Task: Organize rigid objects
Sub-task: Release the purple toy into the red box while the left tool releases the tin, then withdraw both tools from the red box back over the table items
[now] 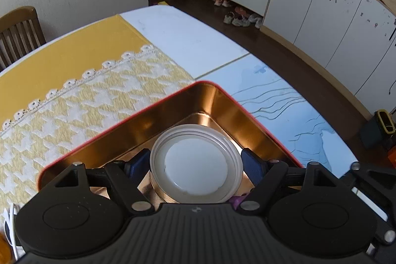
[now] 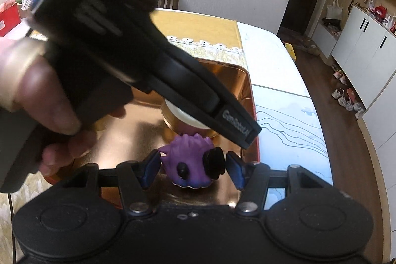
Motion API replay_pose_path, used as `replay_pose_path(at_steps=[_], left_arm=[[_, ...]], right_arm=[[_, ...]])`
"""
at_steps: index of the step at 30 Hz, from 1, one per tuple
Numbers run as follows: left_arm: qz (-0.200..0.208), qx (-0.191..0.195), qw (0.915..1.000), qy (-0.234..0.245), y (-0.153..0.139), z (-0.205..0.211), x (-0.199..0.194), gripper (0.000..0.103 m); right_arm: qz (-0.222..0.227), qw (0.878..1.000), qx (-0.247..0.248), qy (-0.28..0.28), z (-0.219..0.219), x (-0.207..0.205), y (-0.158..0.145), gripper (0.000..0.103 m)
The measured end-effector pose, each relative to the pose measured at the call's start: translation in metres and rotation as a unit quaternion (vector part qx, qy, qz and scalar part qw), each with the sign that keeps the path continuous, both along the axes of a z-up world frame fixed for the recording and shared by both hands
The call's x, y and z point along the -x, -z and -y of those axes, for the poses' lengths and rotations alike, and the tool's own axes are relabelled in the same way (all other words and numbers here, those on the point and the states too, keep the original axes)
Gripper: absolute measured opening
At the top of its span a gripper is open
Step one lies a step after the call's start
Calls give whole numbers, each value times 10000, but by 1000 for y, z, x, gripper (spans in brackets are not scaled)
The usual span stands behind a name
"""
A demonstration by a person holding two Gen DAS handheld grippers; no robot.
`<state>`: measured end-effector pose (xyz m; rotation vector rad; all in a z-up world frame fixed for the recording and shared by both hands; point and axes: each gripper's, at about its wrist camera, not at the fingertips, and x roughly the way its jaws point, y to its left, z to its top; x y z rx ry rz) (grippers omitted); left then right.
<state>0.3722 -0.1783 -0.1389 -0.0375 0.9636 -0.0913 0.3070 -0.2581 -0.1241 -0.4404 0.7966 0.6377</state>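
A red tin with a shiny gold inside (image 1: 217, 100) stands on the table. In it a white round lid (image 1: 196, 163) lies between the blue pads of my left gripper (image 1: 196, 165), whose jaws stand a little apart from the lid's sides. A purple toy figure (image 2: 191, 165) with black parts sits on the tin's floor (image 2: 138, 120) between the pads of my right gripper (image 2: 193, 168), with small gaps on both sides. The left gripper's body (image 2: 138, 36) and the hand holding it cross above the tin. The lid (image 2: 178, 115) shows partly beneath it.
A yellow and white patterned cloth (image 1: 99, 95) covers the table left of the tin. A pale blue mat (image 1: 284, 100) lies to its right, near the table edge. A wooden chair (image 1: 17, 31) stands at the far left. White cabinets (image 1: 321, 16) line the room.
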Motion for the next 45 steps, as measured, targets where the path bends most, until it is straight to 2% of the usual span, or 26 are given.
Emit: replay_pose_path(at_steps=[8,17,27,37,45], left_arm=[[-91,90,9999,-76,6,1,-4,80],[-192,-37,9995,-262,3,-1,-2,78],[292,-28,9990,-347,-27,-15,24,78],[780,46,9966,-250,-66,-29,75,78],[1090,110,9938,-194,-90,-51,119,78]], right_arm=[[3,10000,75,10,-3,-1,-2,57],[-66,9999,-93,5,4,-6,-1,66],[-80,9994,-325,79,20,-2,-10,78],[-100,9960,-733,503,43,4,-36,85],[-19,9917,-1047,750,48,24,-55,91]])
